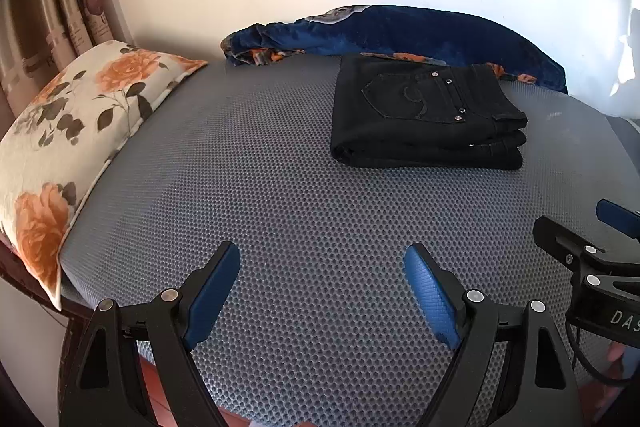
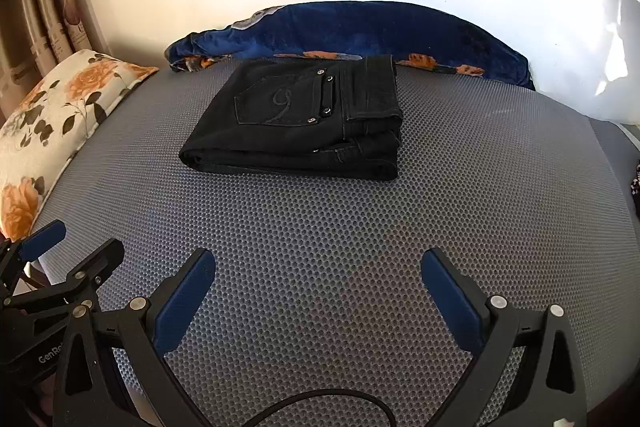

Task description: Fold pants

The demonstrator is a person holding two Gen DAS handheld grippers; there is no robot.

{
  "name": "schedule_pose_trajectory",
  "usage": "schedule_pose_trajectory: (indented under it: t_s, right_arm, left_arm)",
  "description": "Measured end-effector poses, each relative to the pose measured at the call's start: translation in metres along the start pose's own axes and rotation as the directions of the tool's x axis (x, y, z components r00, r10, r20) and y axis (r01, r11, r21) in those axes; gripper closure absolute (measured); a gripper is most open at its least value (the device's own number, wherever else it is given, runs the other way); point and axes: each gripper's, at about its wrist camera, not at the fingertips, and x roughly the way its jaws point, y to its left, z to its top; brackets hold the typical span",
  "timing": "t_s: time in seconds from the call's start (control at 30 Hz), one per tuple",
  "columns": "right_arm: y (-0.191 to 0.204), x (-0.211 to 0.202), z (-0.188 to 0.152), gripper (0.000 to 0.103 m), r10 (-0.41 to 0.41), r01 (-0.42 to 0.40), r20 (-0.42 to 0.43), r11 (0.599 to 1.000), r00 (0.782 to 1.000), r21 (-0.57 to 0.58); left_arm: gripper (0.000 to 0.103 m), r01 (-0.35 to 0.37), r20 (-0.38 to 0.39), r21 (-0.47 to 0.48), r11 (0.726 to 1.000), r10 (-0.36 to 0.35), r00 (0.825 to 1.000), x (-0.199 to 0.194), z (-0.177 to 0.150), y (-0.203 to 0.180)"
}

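Grey mesh mattress (image 2: 360,227) holds folded black pants (image 2: 300,123), long axis crosswise; both claws (image 1: 322,259) (image 2: 318,267) gape empty.

folded pants (image 2: 304,115) lie on the mattress (image 2: 360,227), blanket (image 2: 360,31) behind them, pillow (image 2: 52,123) to their left.

A: How do the two grippers stand?
B: The left gripper (image 1: 322,259) has its jaws spread wide and holds nothing. The right gripper (image 2: 318,267) is just beside it, on its right, jaws also wide apart and empty.
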Motion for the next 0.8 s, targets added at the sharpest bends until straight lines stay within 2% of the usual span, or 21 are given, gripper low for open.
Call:
schedule_pose_trajectory:
  t_s: [0.8]
  right_arm:
    - [-0.0011,0.0023,-0.0020,0.001,-0.006,0.006,-0.013,1.000,1.000,0.007]
  left_arm:
    - [0.018,-0.015,0.006,0.005,1.000,0.015,1.000,0.0018,-0.0032,-0.0028]
